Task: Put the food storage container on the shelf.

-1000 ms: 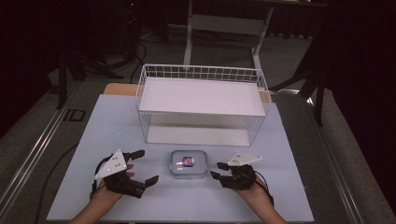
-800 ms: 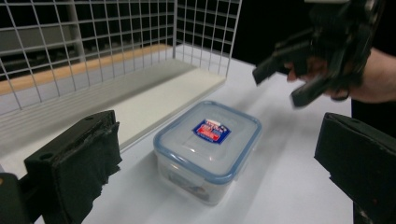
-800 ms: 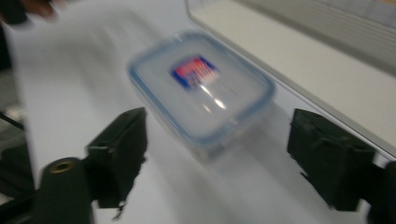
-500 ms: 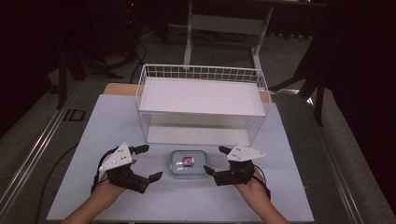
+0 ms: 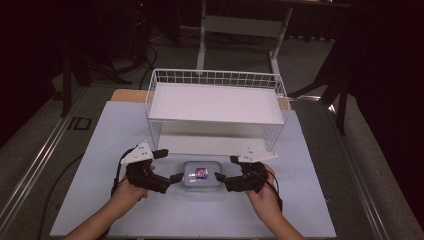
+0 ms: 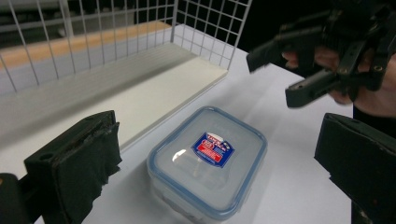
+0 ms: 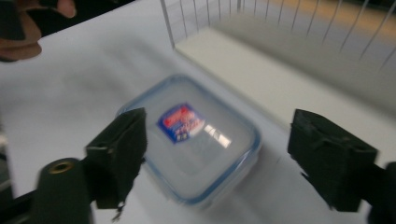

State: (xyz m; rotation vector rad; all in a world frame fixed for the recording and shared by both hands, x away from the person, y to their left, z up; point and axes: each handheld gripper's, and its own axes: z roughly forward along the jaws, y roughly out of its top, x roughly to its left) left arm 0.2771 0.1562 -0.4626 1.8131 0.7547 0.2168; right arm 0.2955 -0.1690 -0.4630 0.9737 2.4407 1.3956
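Left hand-held gripper [image 5: 169, 165] hovers just left of the food box [image 5: 202, 175], jaws wide, nothing between them. The box sits lid-on on the counter [image 5: 100, 150], just in front of the wire basket [image 5: 215, 102]. Right hand-held gripper [image 5: 226, 167] flanks the box's right side; its jaws have just been opening and stand wide, empty. Judged step: both closing in for a two-sided grasp. Next move calls for lowering onto opposite box edges and squeezing evenly.
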